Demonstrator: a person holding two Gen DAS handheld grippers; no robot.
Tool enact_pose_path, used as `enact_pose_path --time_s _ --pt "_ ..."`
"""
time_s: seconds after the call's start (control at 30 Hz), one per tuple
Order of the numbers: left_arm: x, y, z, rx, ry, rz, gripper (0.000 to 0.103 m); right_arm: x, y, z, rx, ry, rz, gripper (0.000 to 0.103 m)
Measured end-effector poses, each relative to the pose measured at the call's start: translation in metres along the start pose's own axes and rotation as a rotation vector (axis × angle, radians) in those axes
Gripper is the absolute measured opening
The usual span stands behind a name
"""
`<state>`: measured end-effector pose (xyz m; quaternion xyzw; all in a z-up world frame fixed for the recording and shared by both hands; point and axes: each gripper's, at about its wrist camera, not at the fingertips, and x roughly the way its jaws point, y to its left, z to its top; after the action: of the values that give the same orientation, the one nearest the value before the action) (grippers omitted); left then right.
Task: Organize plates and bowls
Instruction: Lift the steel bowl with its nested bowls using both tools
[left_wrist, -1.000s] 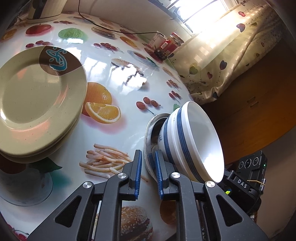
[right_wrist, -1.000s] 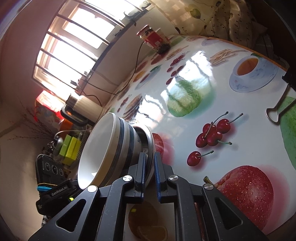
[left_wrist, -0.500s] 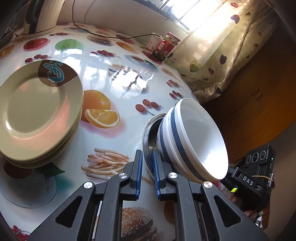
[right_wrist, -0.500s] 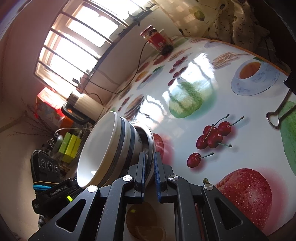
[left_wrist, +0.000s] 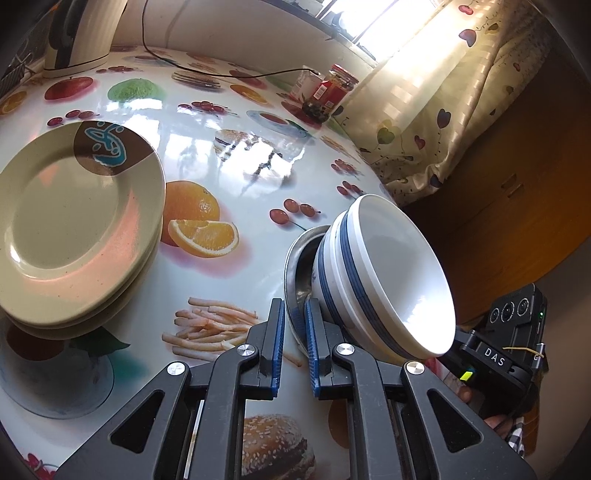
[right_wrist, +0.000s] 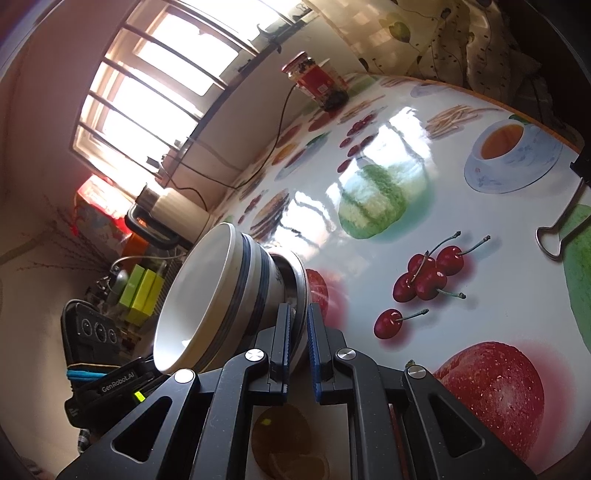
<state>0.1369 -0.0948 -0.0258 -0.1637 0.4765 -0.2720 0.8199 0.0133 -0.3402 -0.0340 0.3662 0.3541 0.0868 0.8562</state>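
Note:
A stack of white bowls with blue bands (left_wrist: 388, 280) sits nested in a metal bowl (left_wrist: 299, 258); the whole stack is tilted. My left gripper (left_wrist: 294, 325) is shut on the metal bowl's rim from one side. My right gripper (right_wrist: 297, 325) is shut on the same rim (right_wrist: 300, 280) from the other side, with the white bowls (right_wrist: 214, 295) to its left. A stack of beige plates (left_wrist: 74, 229) with a brown and blue patch lies on the table (left_wrist: 240, 173) to the left.
A jar with a red label (left_wrist: 328, 92) and a white cup stand at the table's far edge by the window. A kettle (left_wrist: 81, 33) and its cable are at the back left. A binder clip (right_wrist: 561, 229) lies at the right edge.
Both grippers have moved slightly with the bowl stack between them; the stack has shifted a little toward the camera's right in the left wrist view. The grip is unchanged.

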Motion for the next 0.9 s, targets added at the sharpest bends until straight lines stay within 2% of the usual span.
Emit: enact_pose_path --time_s 0.9 --pt "-0.0023 -0.0068 -0.0015 0.042 -0.015 0.03 0.01 0.0001 0.0016 0.0006 0.002 -0.008 0.023 0.01"
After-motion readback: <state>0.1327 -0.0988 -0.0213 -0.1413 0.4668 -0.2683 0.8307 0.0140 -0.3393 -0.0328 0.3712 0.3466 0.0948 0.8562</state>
